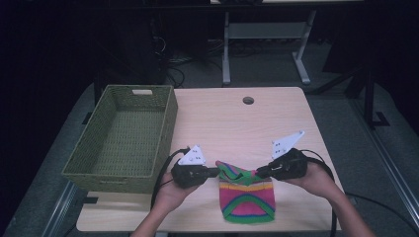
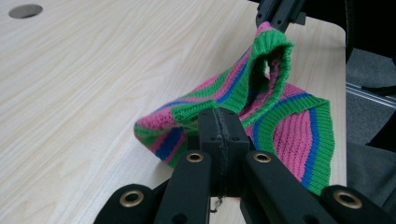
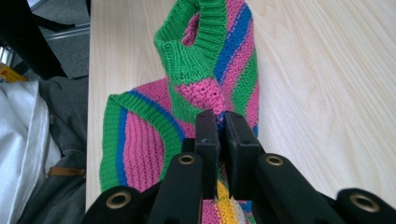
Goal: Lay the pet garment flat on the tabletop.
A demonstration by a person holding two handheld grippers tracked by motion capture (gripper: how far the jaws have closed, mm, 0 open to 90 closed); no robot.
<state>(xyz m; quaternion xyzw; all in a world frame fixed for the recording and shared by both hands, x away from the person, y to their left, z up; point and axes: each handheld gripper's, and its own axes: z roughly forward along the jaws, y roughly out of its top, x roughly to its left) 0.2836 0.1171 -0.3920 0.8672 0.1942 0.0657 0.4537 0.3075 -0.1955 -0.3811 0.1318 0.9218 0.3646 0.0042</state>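
We've got both grippers clamped on the striped knit garment (image 1: 246,195) near the worktop's (image 1: 227,118) front edge. Our left gripper (image 1: 216,171) pinches its green-ribbed top corner, jaws pressed tight together on the cloth. Our right gripper (image 1: 259,173) bites the opposite top corner, jaws closed on the knit. Between them the upper edge lifts off the wood while the lower part lies flat. A green woven basket (image 1: 165,129) sits at the left edge.
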